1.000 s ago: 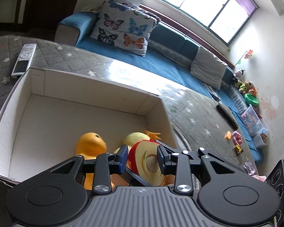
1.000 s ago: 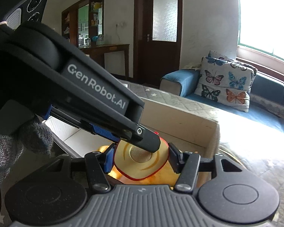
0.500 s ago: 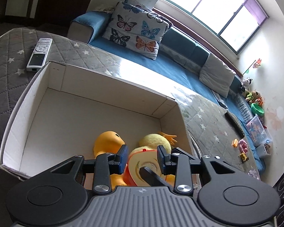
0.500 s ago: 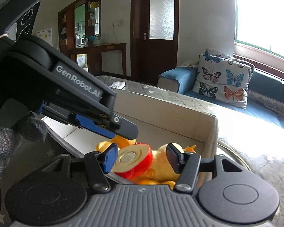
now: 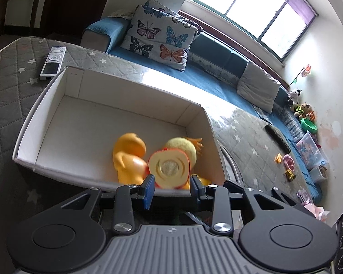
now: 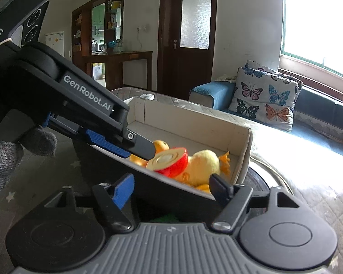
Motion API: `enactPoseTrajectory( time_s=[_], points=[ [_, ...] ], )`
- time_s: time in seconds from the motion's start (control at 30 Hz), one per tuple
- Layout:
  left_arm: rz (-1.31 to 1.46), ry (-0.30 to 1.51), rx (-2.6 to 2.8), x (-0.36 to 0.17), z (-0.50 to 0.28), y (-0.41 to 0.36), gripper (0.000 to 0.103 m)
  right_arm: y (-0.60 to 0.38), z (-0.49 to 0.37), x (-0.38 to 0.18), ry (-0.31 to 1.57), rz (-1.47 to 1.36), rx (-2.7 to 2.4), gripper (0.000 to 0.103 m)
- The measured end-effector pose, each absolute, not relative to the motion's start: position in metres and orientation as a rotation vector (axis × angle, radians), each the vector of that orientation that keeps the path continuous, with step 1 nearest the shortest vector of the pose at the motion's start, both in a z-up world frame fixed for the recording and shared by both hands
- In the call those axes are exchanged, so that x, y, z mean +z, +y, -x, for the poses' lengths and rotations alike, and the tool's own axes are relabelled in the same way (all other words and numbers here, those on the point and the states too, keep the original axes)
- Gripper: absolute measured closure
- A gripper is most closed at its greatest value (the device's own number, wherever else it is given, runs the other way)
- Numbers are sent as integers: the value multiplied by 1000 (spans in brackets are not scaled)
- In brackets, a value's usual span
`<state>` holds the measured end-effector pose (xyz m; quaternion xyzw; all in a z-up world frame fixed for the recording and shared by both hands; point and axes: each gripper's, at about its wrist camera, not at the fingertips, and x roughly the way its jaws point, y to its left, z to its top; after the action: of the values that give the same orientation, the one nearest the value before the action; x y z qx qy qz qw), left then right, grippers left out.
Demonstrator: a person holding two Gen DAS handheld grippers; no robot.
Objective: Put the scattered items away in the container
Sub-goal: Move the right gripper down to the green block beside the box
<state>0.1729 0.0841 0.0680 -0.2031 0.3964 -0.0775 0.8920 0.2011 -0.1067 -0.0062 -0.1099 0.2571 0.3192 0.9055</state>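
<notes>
Both grippers tilt down at the box (image 5: 116,109) — the right gripper (image 6: 171,187), jaws just spreading, and the left gripper (image 5: 171,189), also spread, hold nothing; the red apple half (image 5: 169,167) lies inside.

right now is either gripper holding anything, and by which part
Nothing is held. The left gripper and right gripper are both open; the red toy lies free in the box.

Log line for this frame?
red apple half: in box, against plush duck | right gripper: jaws just opening, empty | left gripper: open, empty

Butterfly pillow (image 5: 164,38) on blue sofa (image 5: 217,84), remote control (image 5: 53,62) on quilted cover (image 5: 6,86)
</notes>
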Motion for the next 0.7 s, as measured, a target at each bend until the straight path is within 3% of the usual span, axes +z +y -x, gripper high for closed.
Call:
enactPoseTrajectory(
  time_s=[0.7],
  points=[
    [392,894,-140,36,-139,70,67,-111,-171,-39,636,199,636,21]
  ],
)
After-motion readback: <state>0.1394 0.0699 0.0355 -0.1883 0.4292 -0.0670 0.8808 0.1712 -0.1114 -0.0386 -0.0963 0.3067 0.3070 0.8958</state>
